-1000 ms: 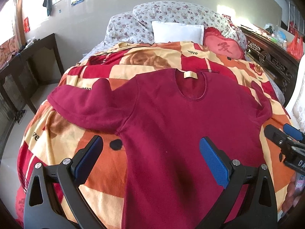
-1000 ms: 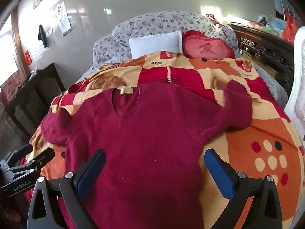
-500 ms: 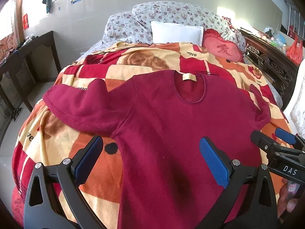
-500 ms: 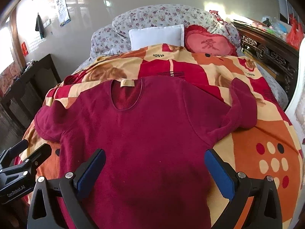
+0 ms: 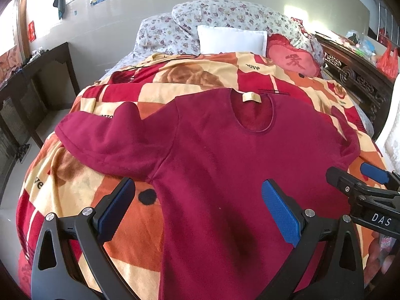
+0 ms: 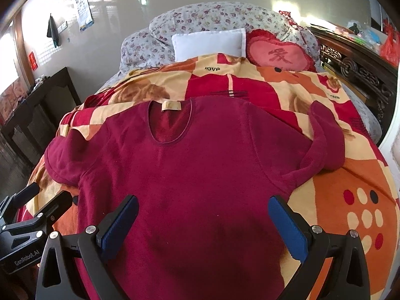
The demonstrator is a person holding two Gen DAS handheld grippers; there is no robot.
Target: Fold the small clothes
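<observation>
While the maroon long-sleeved top point(image 5: 225, 175) lies flat on the bed's patterned blanket point(image 5: 75, 187), neckline far and hem near, both jaws gape empty: the left hand-held gripper point(image 5: 197, 207) hovers nearer its left sleeve point(image 5: 105, 142), the right hand-held gripper point(image 6: 202, 220) over the near body.

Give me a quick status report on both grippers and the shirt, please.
Left gripper open, right gripper open, both empty. Maroon shirt face up on blanket, unfolded, sleeves bunched. Nothing in the way.
</observation>
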